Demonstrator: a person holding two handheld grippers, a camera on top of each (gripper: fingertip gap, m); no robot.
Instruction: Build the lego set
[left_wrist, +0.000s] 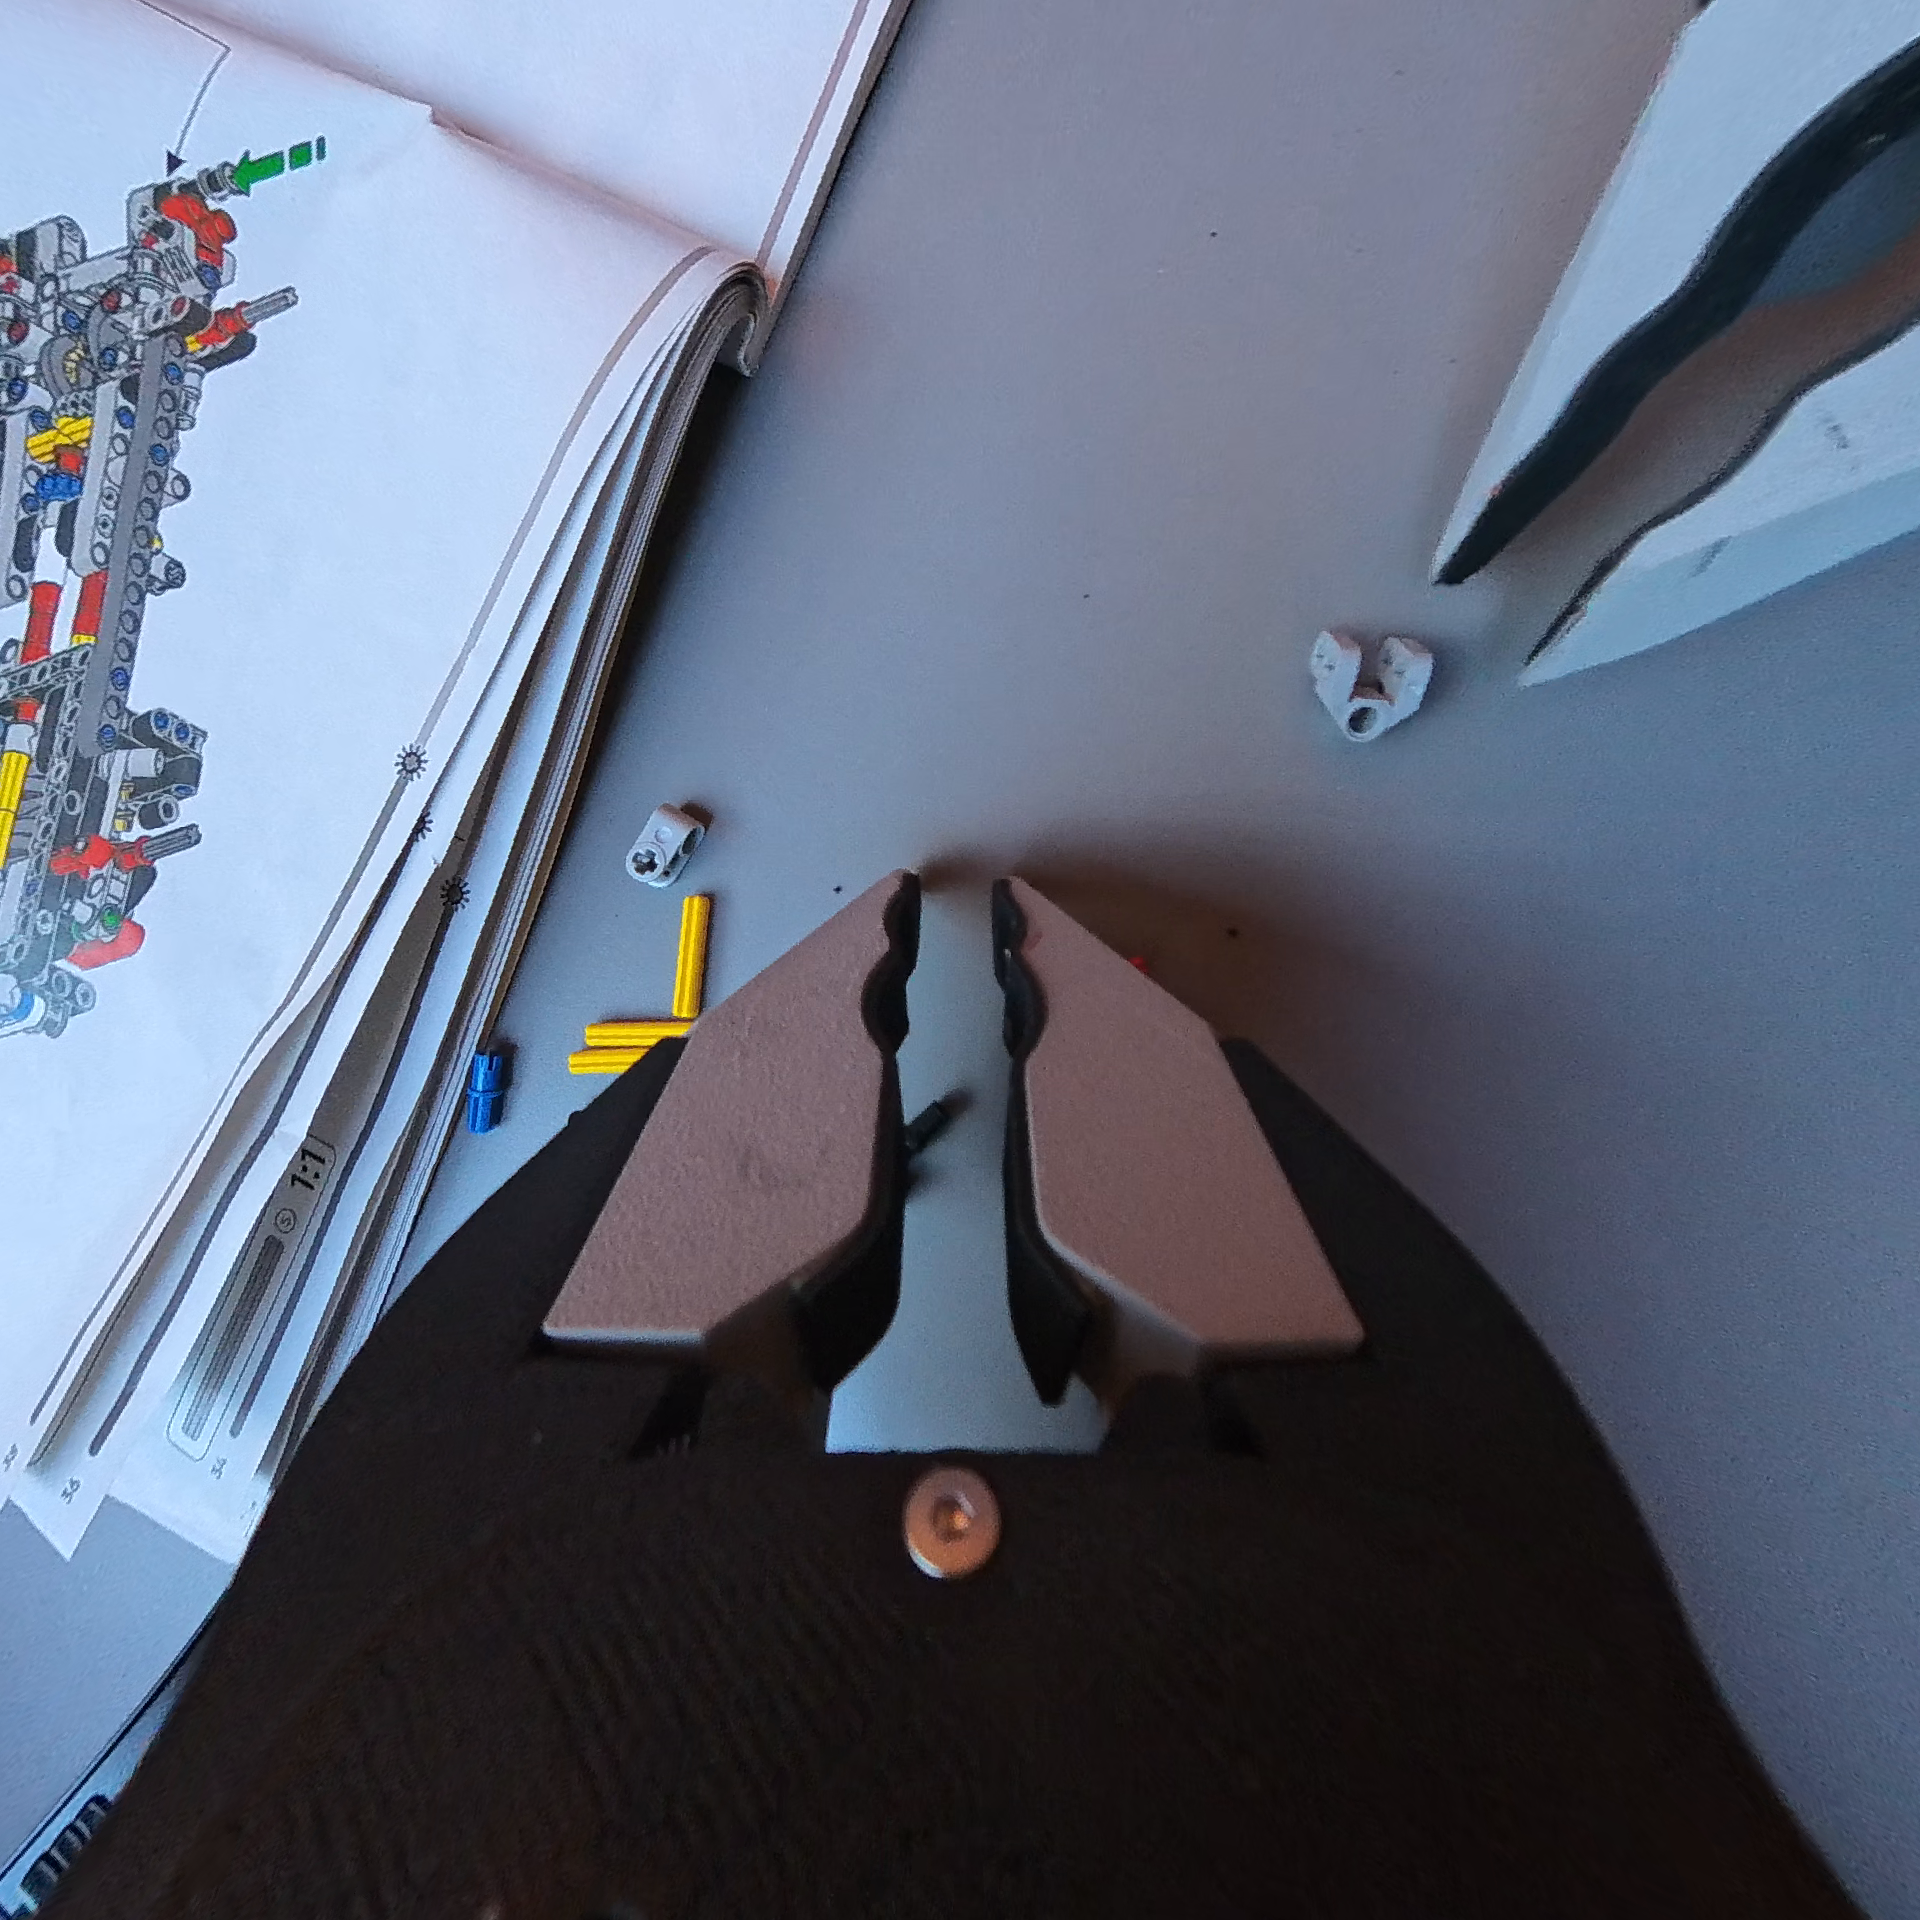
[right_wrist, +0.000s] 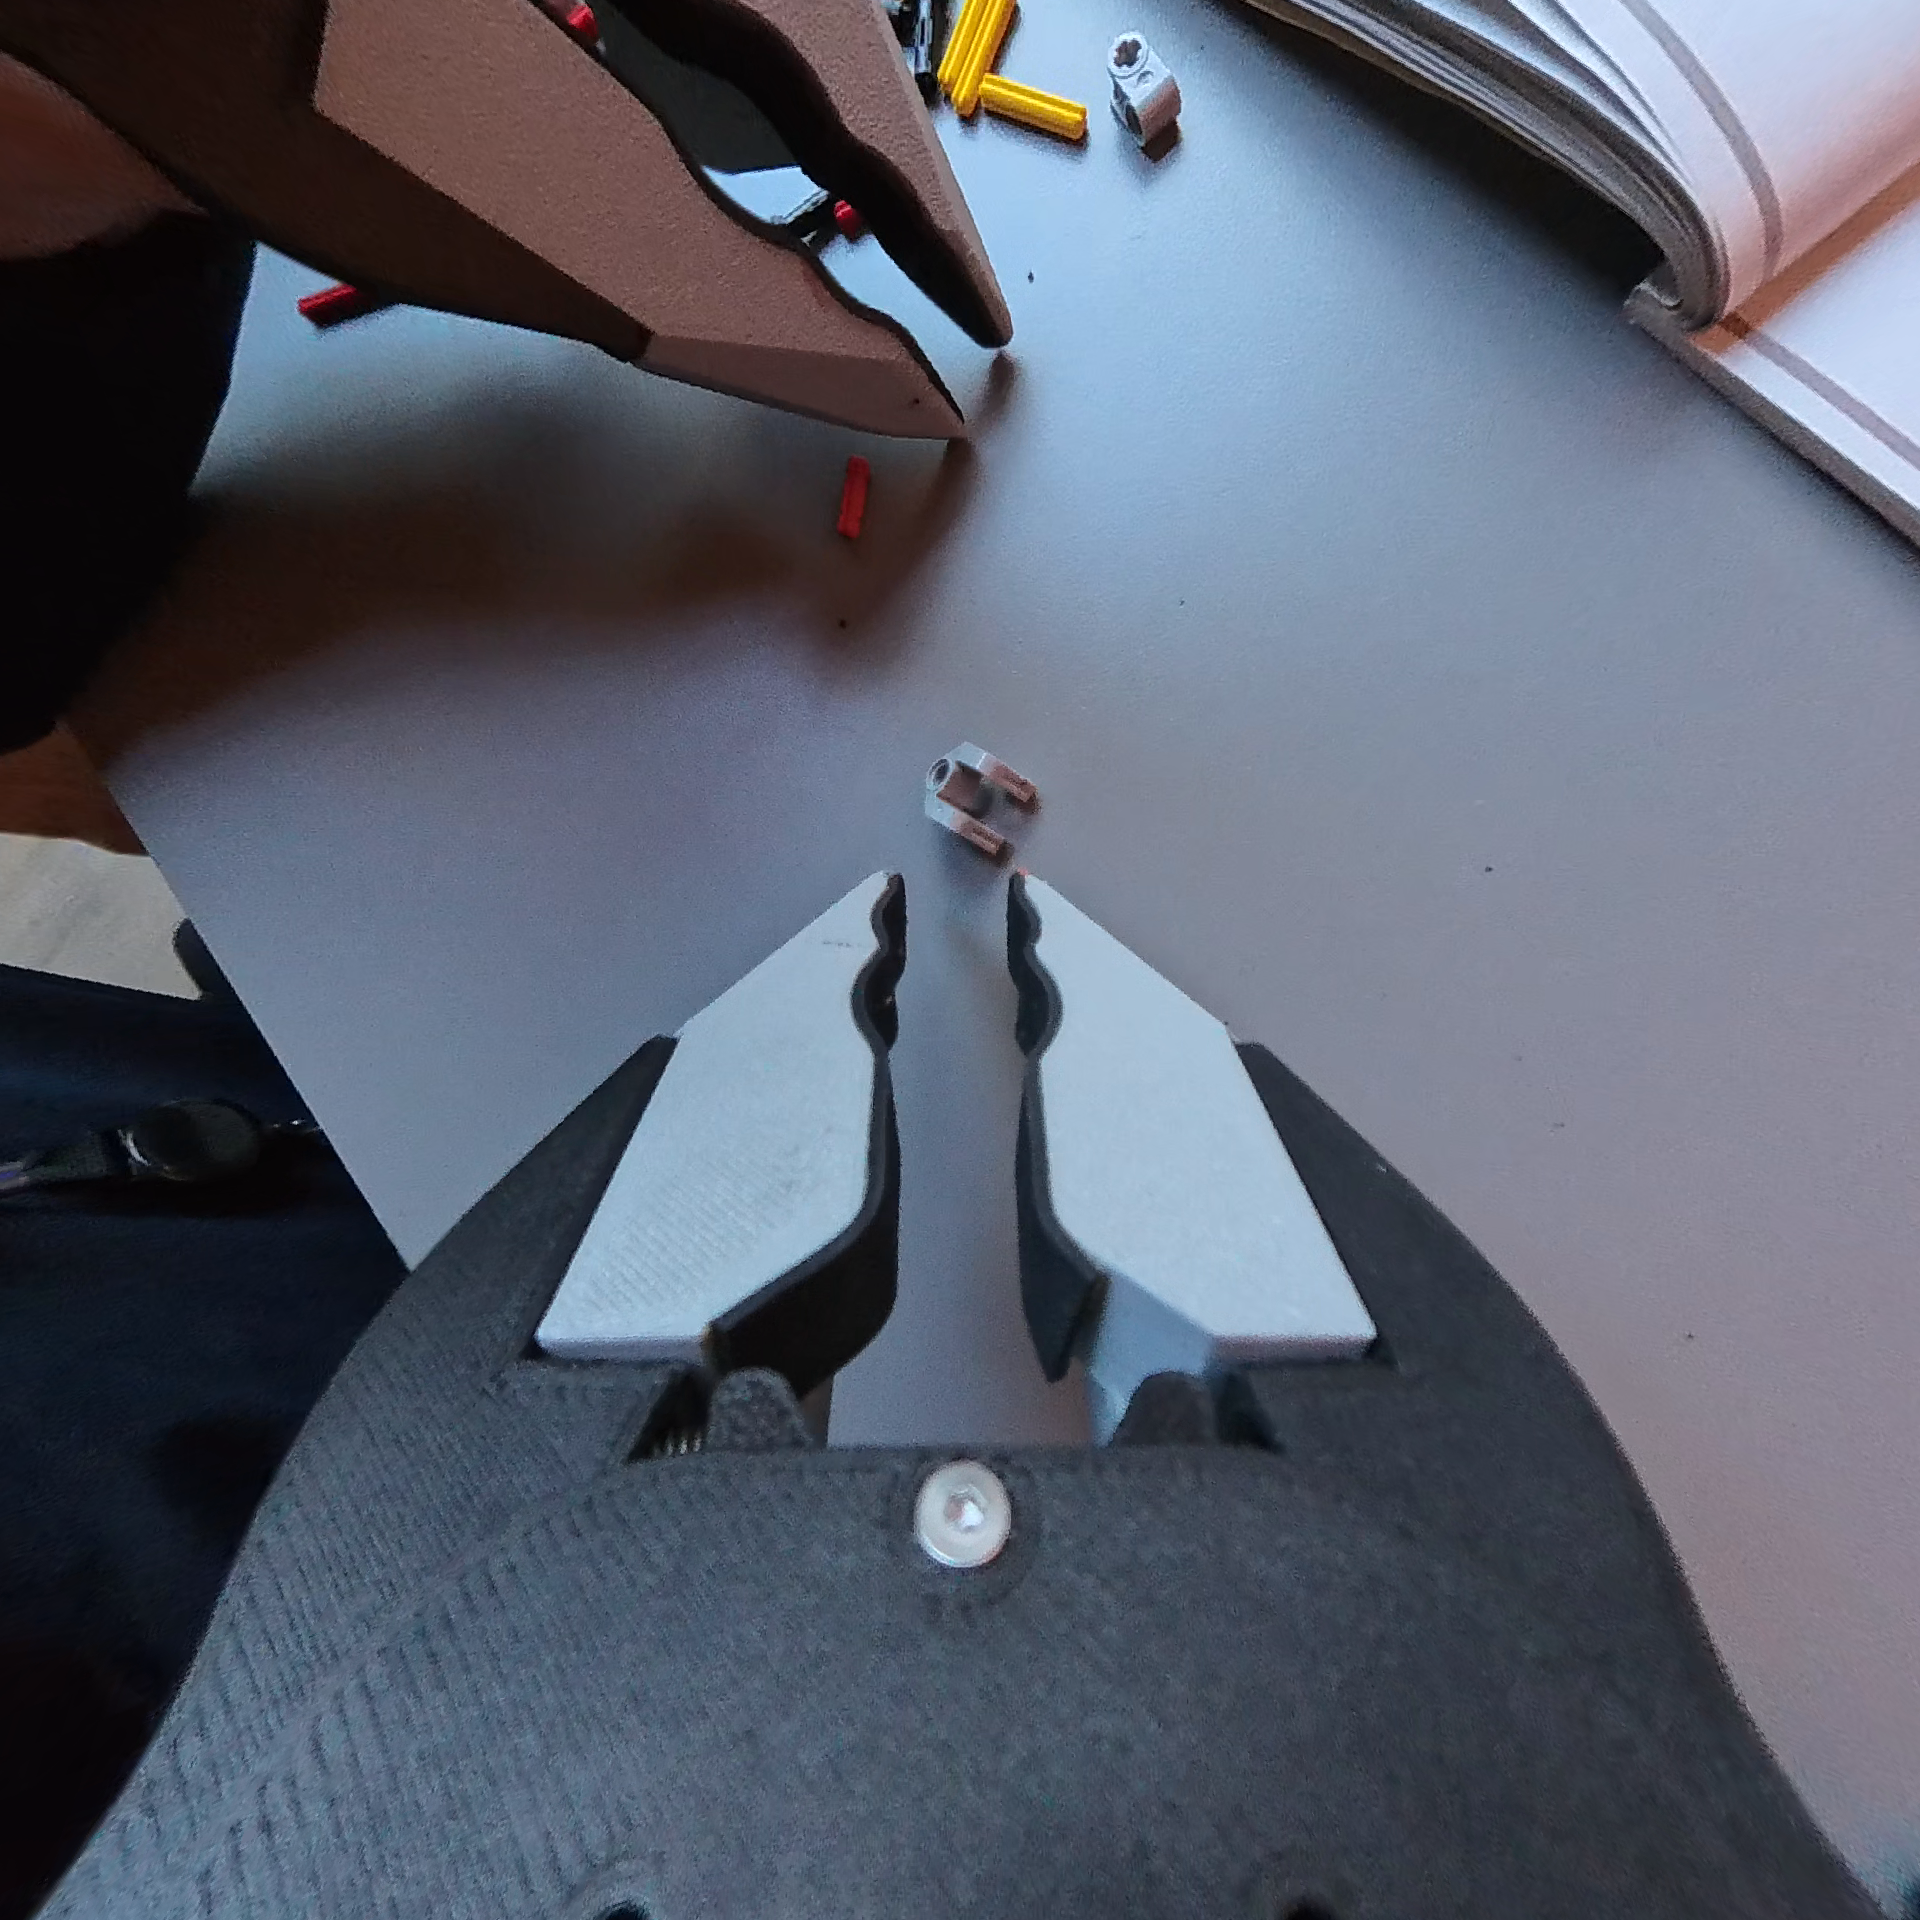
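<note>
1. Slightly parted, left gripper (left_wrist: 956, 883) fingers, bare, low over grey matte tabletop (left_wrist: 1039, 520).
2. Likewise parted and bare, right gripper (right_wrist: 956, 881), just short of small light-grey forked plastic connector (right_wrist: 977, 798).
3. Beside left gripper: yellow plastic axle rods (left_wrist: 686, 956), grey holed connector (left_wrist: 665, 840), blue pin (left_wrist: 484, 1087), open illustrated instruction booklet (left_wrist: 416, 499).

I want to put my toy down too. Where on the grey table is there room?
The biggest bare patch lies between the open booklet and the forked grey piece, running right along the table. It is crowded by the booklet's edge: yellow rods, a blue pin, a small grey connector.
</note>
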